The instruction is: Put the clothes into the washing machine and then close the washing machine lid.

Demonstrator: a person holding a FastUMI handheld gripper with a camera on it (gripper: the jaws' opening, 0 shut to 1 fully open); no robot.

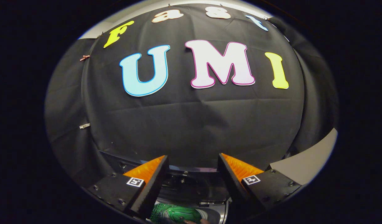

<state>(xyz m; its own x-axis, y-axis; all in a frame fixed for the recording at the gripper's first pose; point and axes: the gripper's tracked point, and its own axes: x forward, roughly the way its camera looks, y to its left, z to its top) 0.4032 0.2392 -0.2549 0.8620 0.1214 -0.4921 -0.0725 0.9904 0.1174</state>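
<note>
the gripper sat at the bottom centre of the frame, its two fingers spread wide with nothing pressed between them. a green cloth lay low in the gap, nearer the left finger, at the very bottom of the frame; its long axis could not be told. it seemed to rest in the washer, whose dark rim curved just beyond the fingers. behind rose the black booth wall, with a pale surface at lower right.
</note>
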